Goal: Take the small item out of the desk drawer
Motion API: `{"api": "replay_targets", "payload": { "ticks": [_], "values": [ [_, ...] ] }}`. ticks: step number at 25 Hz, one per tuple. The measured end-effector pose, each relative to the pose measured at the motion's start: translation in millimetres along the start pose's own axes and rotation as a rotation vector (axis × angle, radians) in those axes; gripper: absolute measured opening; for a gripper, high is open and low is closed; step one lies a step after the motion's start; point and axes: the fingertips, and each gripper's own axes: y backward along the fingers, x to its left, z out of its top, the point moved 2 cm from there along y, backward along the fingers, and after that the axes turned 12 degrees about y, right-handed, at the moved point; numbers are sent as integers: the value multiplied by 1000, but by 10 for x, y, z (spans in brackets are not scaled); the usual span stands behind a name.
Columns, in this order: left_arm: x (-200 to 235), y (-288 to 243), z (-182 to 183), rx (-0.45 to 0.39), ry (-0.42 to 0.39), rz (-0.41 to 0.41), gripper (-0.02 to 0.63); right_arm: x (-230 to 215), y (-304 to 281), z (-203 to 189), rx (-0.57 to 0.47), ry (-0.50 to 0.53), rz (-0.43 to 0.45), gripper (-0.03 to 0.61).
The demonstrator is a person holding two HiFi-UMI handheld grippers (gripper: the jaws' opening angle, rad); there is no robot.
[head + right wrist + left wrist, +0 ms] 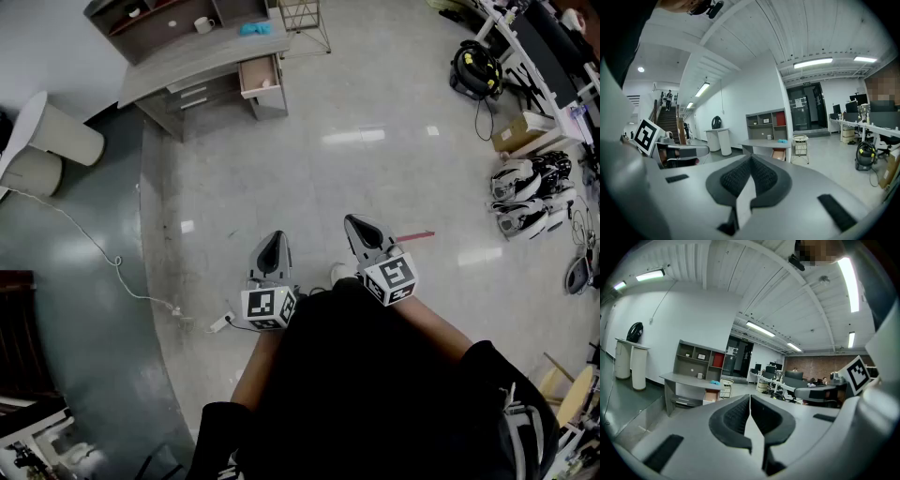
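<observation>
A grey desk (192,58) with a shelf unit stands far off at the top left of the head view. Its top drawer (260,79) is pulled open, and a small pale item (266,84) shows inside. Both grippers are held close to the person's body, well short of the desk, pointing toward it. My left gripper (274,241) is shut with nothing between its jaws, and so is my right gripper (357,225). In the left gripper view the desk (688,378) and open drawer (711,395) lie beyond the shut gripper (750,397). The right gripper view shows the drawer (778,153) past the shut gripper (751,160).
A white mug (202,24) and a blue object (254,29) sit on the desk. A wire basket stand (306,22) is beside it. White pillars (66,137) stand at the left; a cable with a power strip (217,323) lies on the floor. A vacuum (476,67) and boxes (521,131) line the right.
</observation>
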Motion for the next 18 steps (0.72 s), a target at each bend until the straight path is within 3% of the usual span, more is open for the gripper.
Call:
{"api": "replay_targets", "payload": {
  "ticks": [6, 18],
  "values": [
    [-201, -233, -23, -7, -21, -34, 14, -206, 9, -43, -19, 6, -1, -2],
    [-235, -328, -38, -31, -10, -14, 14, -450, -24, -90, -45, -49, 24, -2]
  ]
}}
